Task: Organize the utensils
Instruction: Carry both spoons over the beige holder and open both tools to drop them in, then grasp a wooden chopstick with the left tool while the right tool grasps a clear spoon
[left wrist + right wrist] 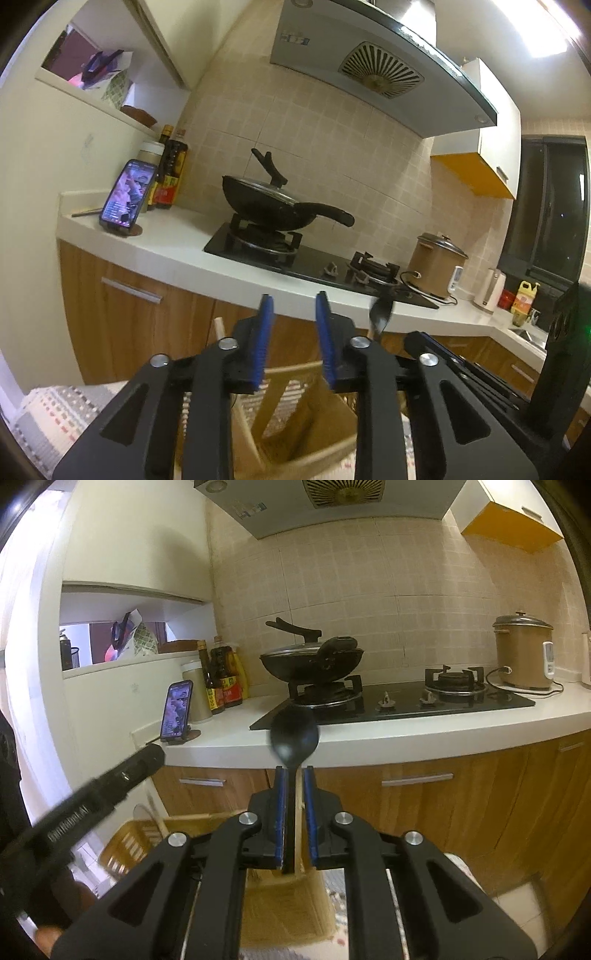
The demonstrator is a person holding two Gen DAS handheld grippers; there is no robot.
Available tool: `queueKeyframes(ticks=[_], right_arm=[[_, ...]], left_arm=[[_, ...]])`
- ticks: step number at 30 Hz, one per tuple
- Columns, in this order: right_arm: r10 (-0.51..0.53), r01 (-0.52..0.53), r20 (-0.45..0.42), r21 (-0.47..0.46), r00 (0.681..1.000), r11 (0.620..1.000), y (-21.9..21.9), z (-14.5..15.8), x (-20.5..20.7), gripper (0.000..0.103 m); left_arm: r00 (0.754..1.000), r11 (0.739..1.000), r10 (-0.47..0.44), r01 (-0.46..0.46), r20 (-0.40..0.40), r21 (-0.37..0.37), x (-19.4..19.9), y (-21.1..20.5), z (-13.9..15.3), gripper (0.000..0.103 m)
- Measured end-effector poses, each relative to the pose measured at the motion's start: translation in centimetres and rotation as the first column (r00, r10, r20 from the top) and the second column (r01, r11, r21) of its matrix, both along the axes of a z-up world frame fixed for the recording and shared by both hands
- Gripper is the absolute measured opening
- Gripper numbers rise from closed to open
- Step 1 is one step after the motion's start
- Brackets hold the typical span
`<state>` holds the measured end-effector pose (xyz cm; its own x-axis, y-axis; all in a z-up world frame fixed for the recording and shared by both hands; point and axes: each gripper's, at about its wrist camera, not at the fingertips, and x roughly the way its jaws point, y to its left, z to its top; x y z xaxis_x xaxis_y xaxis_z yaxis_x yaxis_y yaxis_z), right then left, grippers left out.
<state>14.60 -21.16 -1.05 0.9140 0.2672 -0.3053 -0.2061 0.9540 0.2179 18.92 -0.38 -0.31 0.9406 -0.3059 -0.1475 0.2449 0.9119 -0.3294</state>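
Note:
My right gripper (294, 771) is shut on the handle of a black spoon (294, 736), whose bowl points up in front of the counter edge. The same spoon (381, 314) shows at the right in the left wrist view, blurred. My left gripper (293, 299) is open and empty, held above a wooden utensil holder (295, 417) with slatted sides and compartments. A pale wooden handle (220, 326) sticks up at the holder's left. In the right wrist view the holder (129, 840) lies below left, and the left gripper's body (122, 775) crosses the left side.
A white counter (177, 251) carries a black hob (314, 258) with a lidded black wok (266, 199), a phone on a stand (127, 195), sauce bottles (170, 177) and a brown rice cooker (437, 266). Wooden cabinet doors (424, 805) stand below. A range hood (369, 70) hangs above.

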Motion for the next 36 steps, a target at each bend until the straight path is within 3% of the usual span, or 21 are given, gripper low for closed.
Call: queueKeyframes(ticks=[2,6,13,17,22,24,28,31,33,36], right_arm=[[-0.004,0.004,-0.006,0.009,1.0,1.0,-0.6,0.1,-1.2,0.011],[-0.007,0.009,-0.031,0.048,1.0,0.999,-2.1,0.4,-3.5,0.032],[-0.052,0.056,-0.159,0.019,0.986,0.998,-3.5,-0.1,-8.4,0.033],[-0.026,0.015,-0.312,-0.037,0.95,0.999,-2.6,-1.2,-9.9,0.033],[0.067,-0.102,-0.503,-0.043,0.862,0.994,-0.5,-3.4,-11.1,0.033],[0.13,-0.173,-0.573,-0.022,0.809,0.985,0.7,-4.5,-11.6,0.033],[0.173,-0.24,-0.648,-0.016,0.742,0.971,2.4,-6.6,-12.5,0.033],[0.207,-0.272,-0.694,0.017,0.689,0.962,3.4,-8.1,-12.9,0.033],[0.215,-0.28,-0.718,0.029,0.662,0.96,4.0,-9.0,-13.0,0.033],[0.199,-0.292,-0.741,0.005,0.641,0.956,4.8,-10.1,-13.0,0.033]], left_arm=[[1.0,1.0,-0.004,0.004,0.005,0.019,-1.1,0.3,0.3,0.037],[1.0,0.999,-0.025,0.025,-0.013,0.035,-3.6,1.1,0.7,0.04],[0.988,0.994,-0.073,0.083,-0.134,0.072,-8.1,2.3,-0.5,0.045],[0.964,0.981,-0.072,0.115,-0.254,0.157,-10.1,2.1,-2.2,0.049],[0.894,0.967,-0.11,0.198,-0.434,0.163,-10.9,2.5,-5.0,0.049],[0.838,0.96,-0.131,0.24,-0.529,0.142,-10.9,3.0,-6.7,0.047],[0.731,0.948,-0.158,0.3,-0.664,0.105,-10.6,3.5,-10.0,0.041],[0.706,0.947,-0.13,0.297,-0.696,0.124,-10.7,3.5,-11.6,0.037],[0.686,0.953,-0.14,0.289,-0.714,0.09,-10.6,3.9,-12.6,0.037],[0.678,0.949,-0.12,0.292,-0.725,0.116,-10.4,3.4,-13.7,0.037]])
